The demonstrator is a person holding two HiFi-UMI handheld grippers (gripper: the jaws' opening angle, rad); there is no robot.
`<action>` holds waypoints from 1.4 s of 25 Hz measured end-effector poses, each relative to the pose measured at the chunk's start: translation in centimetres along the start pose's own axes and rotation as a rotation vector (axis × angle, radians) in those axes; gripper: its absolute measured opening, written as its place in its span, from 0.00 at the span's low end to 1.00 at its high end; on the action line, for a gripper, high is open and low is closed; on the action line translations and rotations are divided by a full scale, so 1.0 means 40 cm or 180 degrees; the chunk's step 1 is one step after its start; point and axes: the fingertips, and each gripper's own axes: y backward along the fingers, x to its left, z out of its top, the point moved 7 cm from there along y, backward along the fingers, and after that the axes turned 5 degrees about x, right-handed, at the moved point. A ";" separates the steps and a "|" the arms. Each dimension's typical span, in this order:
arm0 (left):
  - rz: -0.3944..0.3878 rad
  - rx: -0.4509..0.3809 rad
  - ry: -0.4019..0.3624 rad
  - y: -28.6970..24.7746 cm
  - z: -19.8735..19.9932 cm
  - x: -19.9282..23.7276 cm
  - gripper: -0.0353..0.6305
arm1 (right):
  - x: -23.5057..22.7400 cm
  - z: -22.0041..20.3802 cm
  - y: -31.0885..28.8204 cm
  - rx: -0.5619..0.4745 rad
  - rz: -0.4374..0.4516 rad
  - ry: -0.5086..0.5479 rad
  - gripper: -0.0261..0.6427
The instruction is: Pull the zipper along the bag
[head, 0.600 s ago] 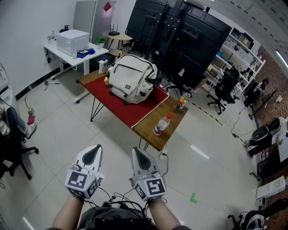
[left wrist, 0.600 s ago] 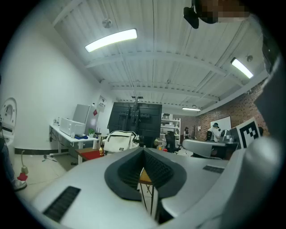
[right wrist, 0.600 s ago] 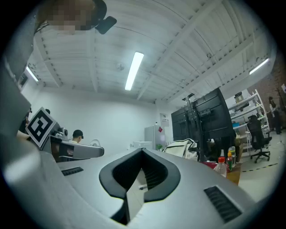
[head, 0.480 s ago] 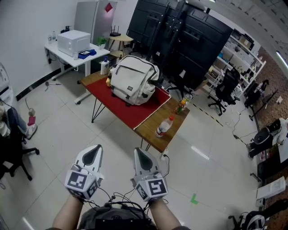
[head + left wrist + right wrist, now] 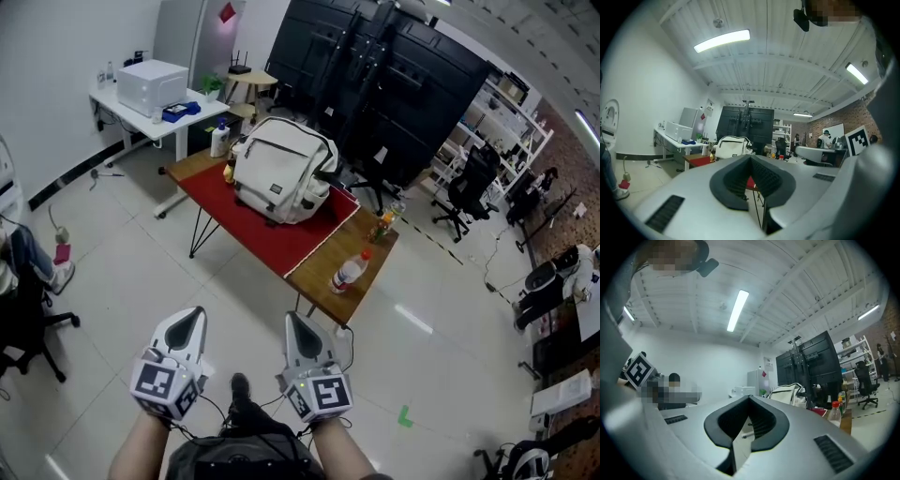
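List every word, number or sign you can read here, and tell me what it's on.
No text here is readable.
Dark patch on the backpack: too small to read.
Label on the bottle: too small to read.
Red diamond sign: blurred.
Square markers on the cubes: black-and-white patterns, no words.

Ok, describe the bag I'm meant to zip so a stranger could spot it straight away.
Find the wooden table with the red cloth, out on the tiled floor. The backpack sits on that cloth. It is cream-white with dark zip lines, far bulkier than the small bottles around it.
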 end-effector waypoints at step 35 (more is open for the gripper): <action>0.0192 0.0418 0.0044 -0.925 0.087 0.496 0.10 | -0.549 -0.142 -0.949 0.0242 -0.0093 -0.0342 0.07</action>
